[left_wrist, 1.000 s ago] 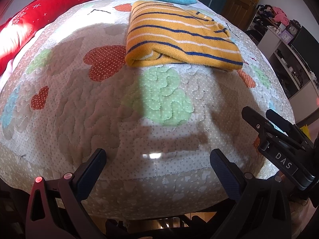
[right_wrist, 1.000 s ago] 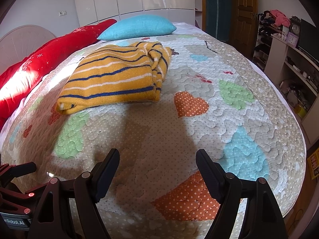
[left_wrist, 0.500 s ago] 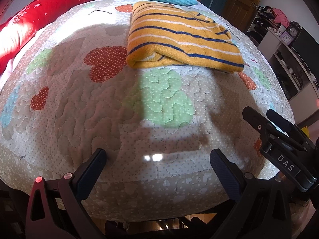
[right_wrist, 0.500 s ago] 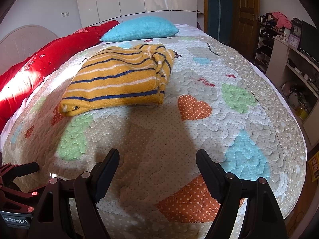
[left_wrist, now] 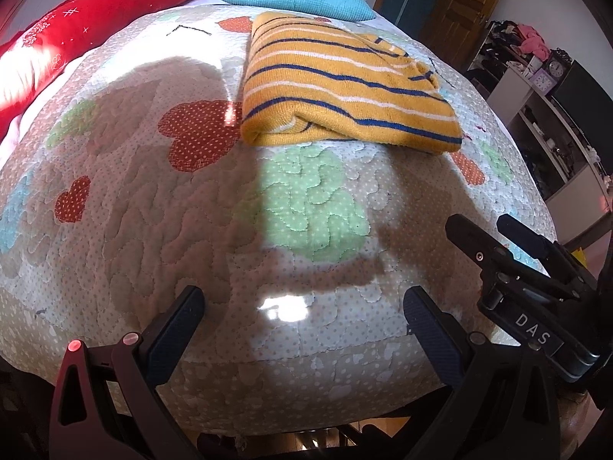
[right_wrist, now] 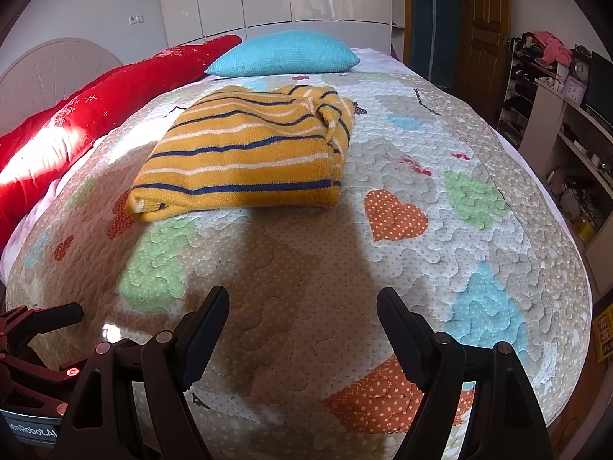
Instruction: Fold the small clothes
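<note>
A folded yellow sweater (left_wrist: 345, 88) with blue and white stripes lies flat on the quilted bed; it also shows in the right wrist view (right_wrist: 249, 157). My left gripper (left_wrist: 302, 306) is open and empty, over the bed's near edge, well short of the sweater. My right gripper (right_wrist: 302, 310) is open and empty, also near the front of the bed and apart from the sweater. The right gripper also shows at the right of the left wrist view (left_wrist: 509, 241).
The patchwork quilt (right_wrist: 402, 230) covers the whole bed. A red bolster (right_wrist: 95, 115) and a blue pillow (right_wrist: 283, 53) lie at the far end. Shelves with clutter (right_wrist: 555, 122) stand to the right, and a wooden door (right_wrist: 482, 19) behind.
Both grippers have moved slightly closer to the sweater, which sits lower in both views. The sweater itself has not moved. Both grippers stay open.
</note>
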`<state>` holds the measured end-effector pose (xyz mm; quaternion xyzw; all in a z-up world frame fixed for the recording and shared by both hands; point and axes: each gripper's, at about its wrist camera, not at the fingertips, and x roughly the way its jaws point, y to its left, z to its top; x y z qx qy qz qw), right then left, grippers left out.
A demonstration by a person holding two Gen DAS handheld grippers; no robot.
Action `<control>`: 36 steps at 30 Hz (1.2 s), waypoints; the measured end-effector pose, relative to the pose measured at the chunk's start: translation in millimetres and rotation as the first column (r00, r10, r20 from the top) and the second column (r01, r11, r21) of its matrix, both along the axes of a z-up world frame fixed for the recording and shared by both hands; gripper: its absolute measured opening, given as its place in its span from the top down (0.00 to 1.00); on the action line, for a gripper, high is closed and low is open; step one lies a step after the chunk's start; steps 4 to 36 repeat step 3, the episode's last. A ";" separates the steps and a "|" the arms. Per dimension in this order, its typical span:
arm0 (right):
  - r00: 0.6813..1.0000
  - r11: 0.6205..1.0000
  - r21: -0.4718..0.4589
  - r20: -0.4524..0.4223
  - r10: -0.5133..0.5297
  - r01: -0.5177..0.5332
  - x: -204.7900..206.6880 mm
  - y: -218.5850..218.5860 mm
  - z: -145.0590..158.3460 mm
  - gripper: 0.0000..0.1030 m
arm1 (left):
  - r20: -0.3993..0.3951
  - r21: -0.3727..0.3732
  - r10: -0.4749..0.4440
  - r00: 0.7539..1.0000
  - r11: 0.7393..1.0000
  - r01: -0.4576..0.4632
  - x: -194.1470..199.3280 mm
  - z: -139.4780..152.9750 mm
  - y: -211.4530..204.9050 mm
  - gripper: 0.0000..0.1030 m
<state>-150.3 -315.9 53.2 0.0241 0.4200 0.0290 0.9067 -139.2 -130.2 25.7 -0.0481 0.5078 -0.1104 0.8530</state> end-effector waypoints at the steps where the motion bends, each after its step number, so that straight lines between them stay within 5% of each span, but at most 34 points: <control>1: 1.000 1.000 0.001 -0.003 0.000 0.000 0.5 0.2 0.1 0.19 | 0.004 0.003 0.001 1.000 1.000 -0.001 -0.1 0.6 0.5 0.00; 36: 1.000 1.000 0.004 -0.009 -0.002 0.002 2.5 -0.8 0.6 0.19 | 0.008 -0.004 0.003 1.000 1.000 -0.003 0.6 2.3 3.3 0.00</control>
